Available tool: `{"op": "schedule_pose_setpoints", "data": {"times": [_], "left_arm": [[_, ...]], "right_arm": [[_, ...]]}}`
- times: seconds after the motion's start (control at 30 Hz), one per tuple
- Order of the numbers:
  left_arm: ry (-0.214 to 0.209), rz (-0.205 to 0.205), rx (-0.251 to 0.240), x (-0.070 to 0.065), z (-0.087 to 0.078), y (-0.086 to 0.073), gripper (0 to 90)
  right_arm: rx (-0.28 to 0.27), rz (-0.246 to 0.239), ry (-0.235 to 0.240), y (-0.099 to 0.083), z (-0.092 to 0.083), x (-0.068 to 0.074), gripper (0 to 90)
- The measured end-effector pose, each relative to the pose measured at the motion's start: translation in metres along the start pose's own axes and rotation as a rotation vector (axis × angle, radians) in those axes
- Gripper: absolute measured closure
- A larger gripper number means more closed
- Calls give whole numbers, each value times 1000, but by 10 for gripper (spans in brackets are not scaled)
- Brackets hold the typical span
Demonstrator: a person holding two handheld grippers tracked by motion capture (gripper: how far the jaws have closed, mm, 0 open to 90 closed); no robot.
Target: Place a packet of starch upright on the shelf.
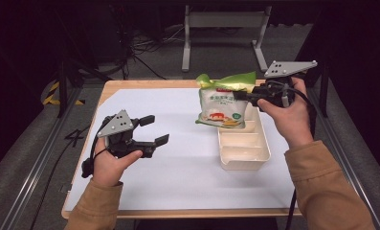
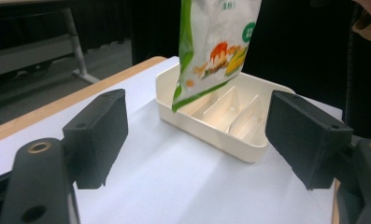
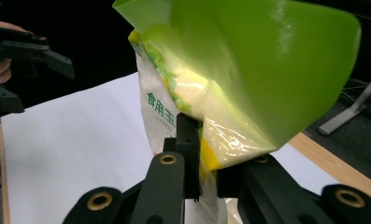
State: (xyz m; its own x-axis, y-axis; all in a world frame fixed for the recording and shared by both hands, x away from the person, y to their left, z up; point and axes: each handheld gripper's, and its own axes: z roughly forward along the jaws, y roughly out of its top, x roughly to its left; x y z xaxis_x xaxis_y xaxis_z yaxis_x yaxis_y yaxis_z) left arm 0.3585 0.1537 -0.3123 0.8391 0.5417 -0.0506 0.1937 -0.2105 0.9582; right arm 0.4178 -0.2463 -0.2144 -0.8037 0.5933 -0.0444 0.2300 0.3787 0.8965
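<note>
Dark room, white-covered table [image 1: 178,182]. Green-and-white bag [image 1: 222,103] pinched near its top edge by right gripper [image 1: 247,97], hanging long-axis upright just above cream divided tray [image 1: 244,152] (far end). Left gripper [image 1: 154,130] spread wide, holding nothing, well apart to the left.

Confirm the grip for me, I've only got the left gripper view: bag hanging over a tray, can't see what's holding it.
Observer: The right hand-held gripper is shut on the bag, pinching its side edge near the green top.
Operator: Is the bag touching the tray?
Observer: From the high view it hangs over the far end of the tray; I can't tell if it touches.
Operator: Anything behind my jaws?
Observer: The left hand-held gripper is open and holds nothing, over the white sheet, apart from the tray.
</note>
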Motion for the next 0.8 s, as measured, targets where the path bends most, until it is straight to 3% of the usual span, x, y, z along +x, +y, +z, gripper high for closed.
{"op": "schedule_pose_setpoints", "data": {"times": [0.17,0.37,0.8], "left_arm": [[25,-7,19,4,-4,-6,216],[63,-32,29,7,-14,-15,213],[106,-67,39,10,-27,-25,207]], "right_arm": [[-8,-3,-44,-3,2,-22,828],[-14,-12,-70,-7,8,-38,828],[-11,-45,-74,-18,13,-61,828]]}}
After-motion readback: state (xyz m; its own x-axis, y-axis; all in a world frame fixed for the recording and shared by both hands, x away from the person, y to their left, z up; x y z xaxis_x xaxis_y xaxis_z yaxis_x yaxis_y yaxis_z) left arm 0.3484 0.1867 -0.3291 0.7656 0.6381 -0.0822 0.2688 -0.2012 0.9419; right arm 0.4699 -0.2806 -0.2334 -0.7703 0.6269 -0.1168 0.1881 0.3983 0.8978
